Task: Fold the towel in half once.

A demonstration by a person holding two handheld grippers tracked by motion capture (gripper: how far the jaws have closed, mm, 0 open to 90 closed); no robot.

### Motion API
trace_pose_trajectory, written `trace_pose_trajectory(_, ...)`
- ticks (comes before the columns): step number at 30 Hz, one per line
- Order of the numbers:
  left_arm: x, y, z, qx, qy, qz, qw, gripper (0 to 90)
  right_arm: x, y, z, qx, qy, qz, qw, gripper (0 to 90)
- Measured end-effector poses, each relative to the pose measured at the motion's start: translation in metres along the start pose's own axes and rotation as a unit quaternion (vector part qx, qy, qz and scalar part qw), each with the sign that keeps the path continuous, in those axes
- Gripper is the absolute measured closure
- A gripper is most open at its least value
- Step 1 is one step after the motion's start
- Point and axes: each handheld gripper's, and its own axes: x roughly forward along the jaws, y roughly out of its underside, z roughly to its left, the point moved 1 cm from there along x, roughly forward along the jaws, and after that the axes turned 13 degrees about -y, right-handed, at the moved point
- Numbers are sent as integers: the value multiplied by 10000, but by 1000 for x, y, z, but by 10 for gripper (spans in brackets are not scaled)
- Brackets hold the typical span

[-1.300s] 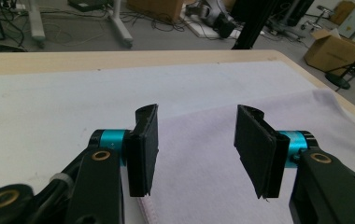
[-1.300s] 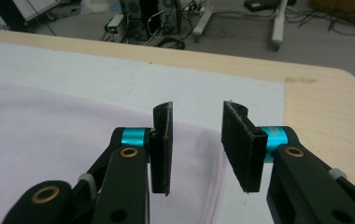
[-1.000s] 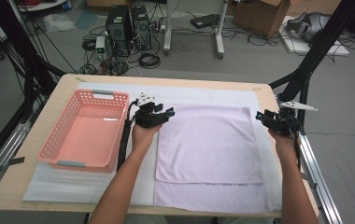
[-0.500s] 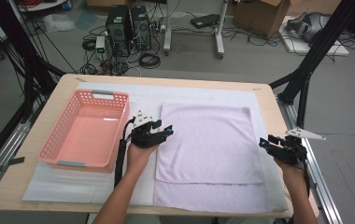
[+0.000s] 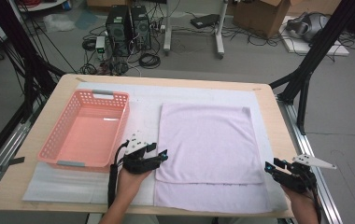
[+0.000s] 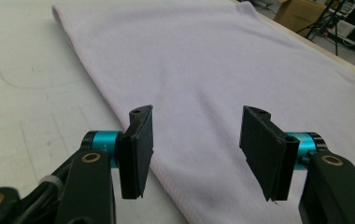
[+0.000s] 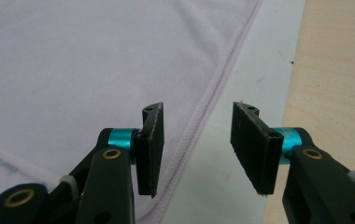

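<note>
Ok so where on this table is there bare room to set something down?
Free patches: the white mat strip between the pink basket and the lavender towel; the mat's far band beyond the towel; bare wood along the table edge right of the mat. The near towel corners are crowded, with the left hand-held gripper and right hand-held gripper there, both open.

Both tongs gape wide — left tongs [image 5: 162,154] and right tongs [image 5: 269,166] held low, forearms extended.
</note>
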Motion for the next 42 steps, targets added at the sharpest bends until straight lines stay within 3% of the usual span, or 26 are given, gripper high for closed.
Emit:
trace_pose_trajectory(6,-15,12,-2,240,16,150,9996,469,-7,7,6,22,-83,-25,10000,545)
trace_pose_trajectory(14,-28,25,-5,182,181,340,9991,526,-9,16,7,103,-122,68,9998,602)
trace_pose_trajectory(16,-31,28,-9,249,240,465,9983,540,-7,19,8,46,-111,152,9998,626)
trace_pose_trajectory(22,-32,31,-14,373,128,655,9971,561,2,24,16,-74,-237,383,9990,639)
trace_pose_trajectory(25,-29,35,-18,562,-62,837,9949,573,9,25,22,-151,-261,524,9982,639)
trace_pose_trajectory(27,-29,35,-20,707,-143,821,9940,610,16,27,25,-268,-146,729,9969,676)
trace_pose_trajectory(33,-30,35,-27,956,-253,741,9923,810,19,27,30,-388,-137,781,9961,831)
trace_pose_trajectory(40,-34,34,-26,772,-189,542,9954,861,17,27,30,-316,-135,737,9967,855)
trace_pose_trajectory(42,-37,31,-26,800,-141,455,9957,866,17,27,30,-340,-113,702,9969,856)
